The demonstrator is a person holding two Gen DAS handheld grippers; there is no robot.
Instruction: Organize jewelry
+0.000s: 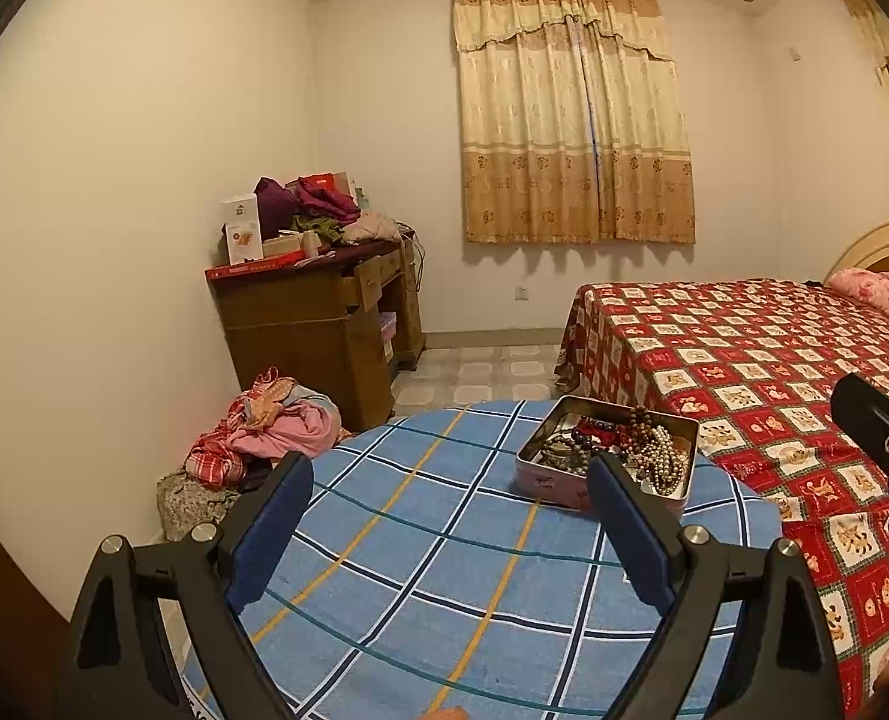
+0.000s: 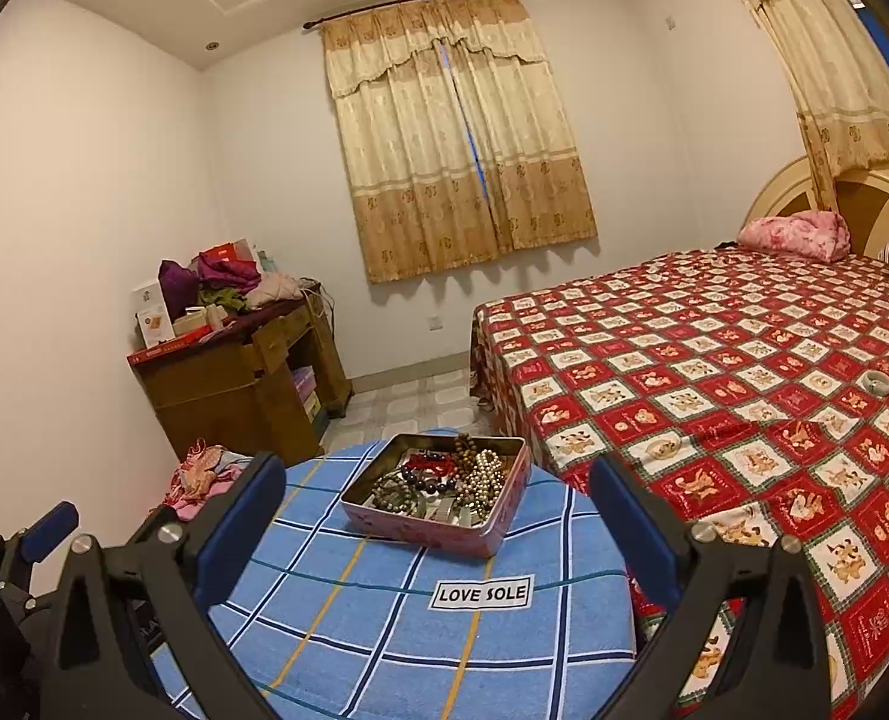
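On the far right part of the blue checked cloth (image 2: 384,618) sits the tin (image 2: 507,516) of tangled beads (image 2: 483,474), ahead of both grippers, nearer the right gripper (image 2: 435,516). Left gripper (image 1: 450,510) and right are spread wide, empty. A label (image 2: 482,593) reads "LOVE SOLE".

a bed (image 2: 714,360) in a red checked cover is standing right of the blue plaid cloth (image 2: 420,612), with a pink pillow (image 2: 795,233) lying at its far end. beyond the cloth, left of the bed, a wooden desk (image 2: 234,384) is carrying heaped clothes. beige curtains (image 2: 456,138) are hanging behind the bed's foot, and more clothes (image 1: 264,432) are lying beside the desk.
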